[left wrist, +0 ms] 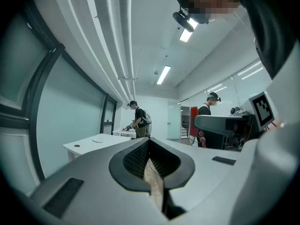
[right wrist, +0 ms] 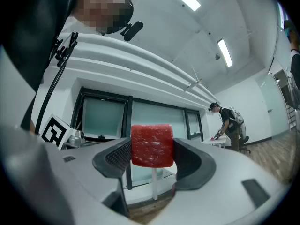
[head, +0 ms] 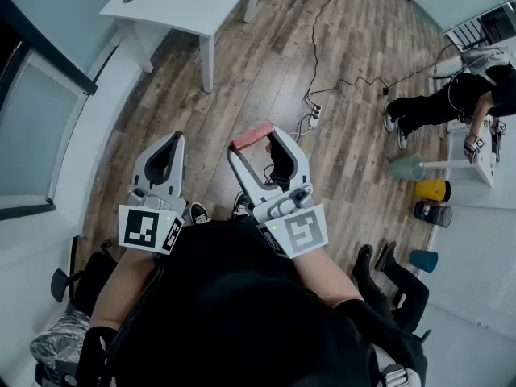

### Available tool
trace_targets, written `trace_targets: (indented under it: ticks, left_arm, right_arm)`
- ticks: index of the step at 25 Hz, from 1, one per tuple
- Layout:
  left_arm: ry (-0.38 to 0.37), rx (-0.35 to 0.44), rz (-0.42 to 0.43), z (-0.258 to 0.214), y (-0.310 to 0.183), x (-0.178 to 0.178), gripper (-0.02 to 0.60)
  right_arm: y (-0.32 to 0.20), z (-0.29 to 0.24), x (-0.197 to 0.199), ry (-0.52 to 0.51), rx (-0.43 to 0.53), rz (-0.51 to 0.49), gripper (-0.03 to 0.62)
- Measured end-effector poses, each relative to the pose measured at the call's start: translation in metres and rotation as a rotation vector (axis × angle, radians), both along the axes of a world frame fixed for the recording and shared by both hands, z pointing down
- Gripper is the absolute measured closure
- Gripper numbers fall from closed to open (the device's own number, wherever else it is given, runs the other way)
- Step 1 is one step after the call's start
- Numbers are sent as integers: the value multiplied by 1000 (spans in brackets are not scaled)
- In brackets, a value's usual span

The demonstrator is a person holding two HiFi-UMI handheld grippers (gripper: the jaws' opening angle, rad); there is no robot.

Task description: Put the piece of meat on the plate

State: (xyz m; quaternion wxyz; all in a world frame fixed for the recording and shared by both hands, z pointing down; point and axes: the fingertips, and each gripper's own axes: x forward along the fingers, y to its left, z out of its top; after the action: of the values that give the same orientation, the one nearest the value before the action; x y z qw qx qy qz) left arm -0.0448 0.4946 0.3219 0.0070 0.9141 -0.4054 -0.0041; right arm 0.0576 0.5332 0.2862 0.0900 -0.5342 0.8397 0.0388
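In the head view, the piece of meat (head: 252, 136), a pink-red slab, is clamped between the tips of my right gripper (head: 256, 139), high above the wooden floor. In the right gripper view the meat (right wrist: 151, 145) fills the gap between the two dark pads, which press on both of its sides. My left gripper (head: 176, 139) is held beside it to the left, shut with nothing in it. Its jaw tips meet in the left gripper view (left wrist: 149, 140). A flat pale disc (left wrist: 98, 139) lies on a white table; I cannot tell whether it is the plate.
A white table (head: 185, 2) stands ahead at the top left. A power strip with cables (head: 313, 118) lies on the floor. Coloured cups (head: 433, 189) and a bending person (head: 451, 103) are at the right. Another person (left wrist: 138, 121) works at a far table.
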Motion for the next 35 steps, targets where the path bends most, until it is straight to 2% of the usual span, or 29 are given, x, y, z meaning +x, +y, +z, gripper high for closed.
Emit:
trace_targets:
  ticks: [9,16,22,26,29,35]
  left_arm:
    - [-9,25,-1,-4,-5,12,589]
    - [-34,32,12,-2,-2,44,589]
    - [-72,9,-50,11,-7,73,589]
    - [-63,9,-105,11,-18,72,589]
    - [-62,0,-114,14,-33,67,589]
    - [-58,-42,-142,33,-100,43,589]
  right_arm:
    - [-8,4,11,-30,-17,-9,319]
    - [-17,11,44,-45,-15,-37,319]
    - [-27,28,74,-41,-61,-95,319]
    - [-43,30,72,-34,-80,-144,318]
    - [-64,28,65,-29,-79,-168,319]
    - [-131,38,44,-21,-101,-177,318]
